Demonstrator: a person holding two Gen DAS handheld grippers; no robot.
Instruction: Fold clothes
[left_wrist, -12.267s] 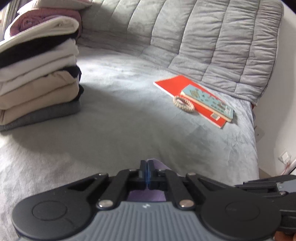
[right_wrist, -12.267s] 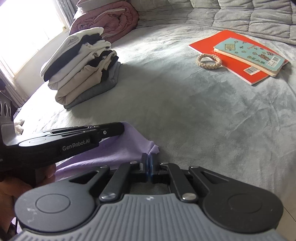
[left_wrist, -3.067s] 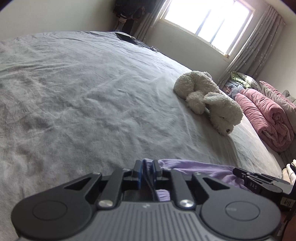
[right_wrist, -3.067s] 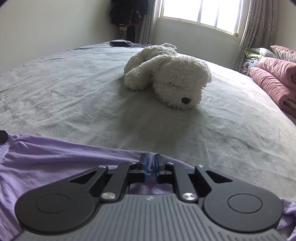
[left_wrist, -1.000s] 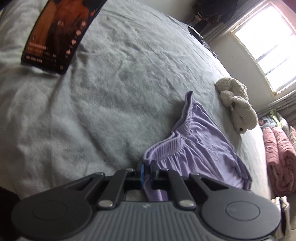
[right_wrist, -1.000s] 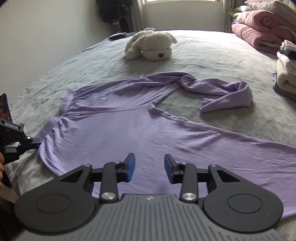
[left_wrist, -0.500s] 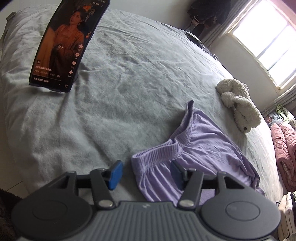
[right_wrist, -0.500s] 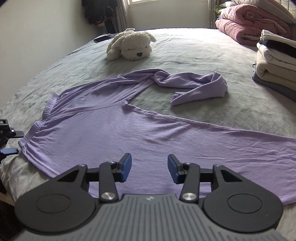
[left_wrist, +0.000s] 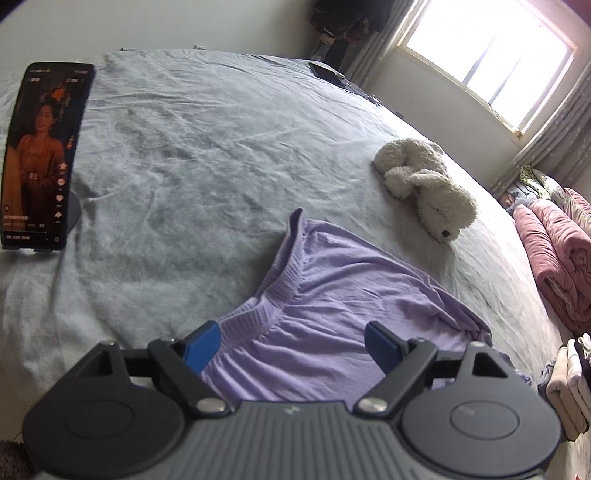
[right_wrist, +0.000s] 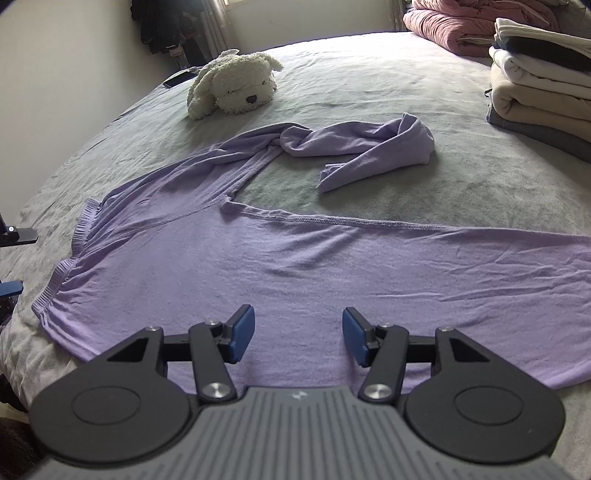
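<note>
A pair of purple trousers (right_wrist: 258, 266) lies spread on the grey bed (right_wrist: 369, 81). One leg runs flat to the right; the other leg (right_wrist: 354, 147) is twisted and bunched farther back. The ribbed waistband (left_wrist: 273, 299) lies at the left end, near the bed edge. My left gripper (left_wrist: 291, 343) is open and empty just above the waistband. My right gripper (right_wrist: 297, 334) is open and empty above the near leg.
A white plush dog (right_wrist: 232, 83) lies beyond the trousers and also shows in the left wrist view (left_wrist: 424, 188). A stack of folded clothes (right_wrist: 543, 77) sits at the right. A rolled pink blanket (left_wrist: 554, 251) lies behind. A lit phone (left_wrist: 40, 155) stands at the left.
Both grippers have opened wider and let go of the trousers, which now lie flat. The left gripper has drawn back a little from the waistband.
</note>
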